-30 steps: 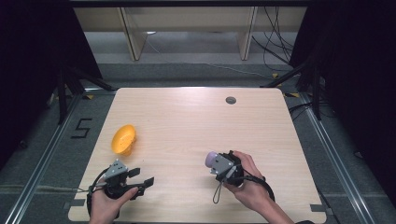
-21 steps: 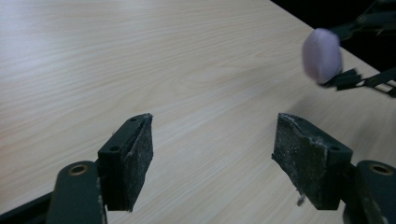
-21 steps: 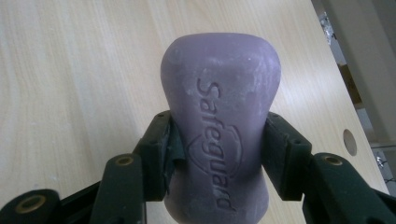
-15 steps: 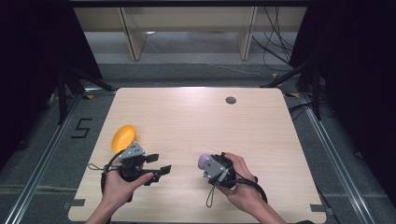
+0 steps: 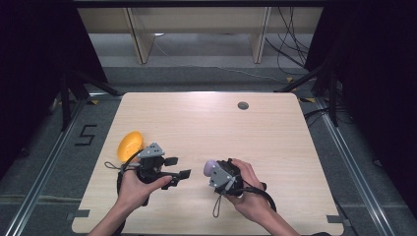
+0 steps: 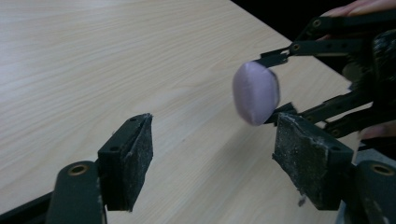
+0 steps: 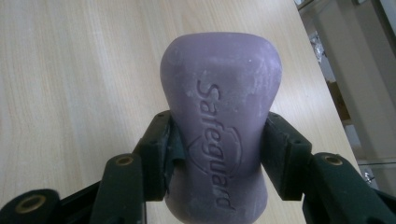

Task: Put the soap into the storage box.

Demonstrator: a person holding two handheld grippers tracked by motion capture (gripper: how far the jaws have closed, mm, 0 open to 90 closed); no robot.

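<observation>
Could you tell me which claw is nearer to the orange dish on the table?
Left. The left claw hangs just beside the orange dish, apart from it; the right claw, clamped on the purple soap, is farther off.

My table [image 5: 206, 123] sits mid-frame in the high view, pale wood grain with rounded corners. A small dark round disc [image 5: 243, 105] lies on it toward the upper right. At the left of the frame a black mark shaped like a 5 [image 5: 86, 134] shows on the grey floor [image 5: 54, 162]. Across the top, 2 light wooden uprights [image 5: 139, 34] stand behind my table, and loose cables [image 5: 290, 39] trail at the upper right.
</observation>
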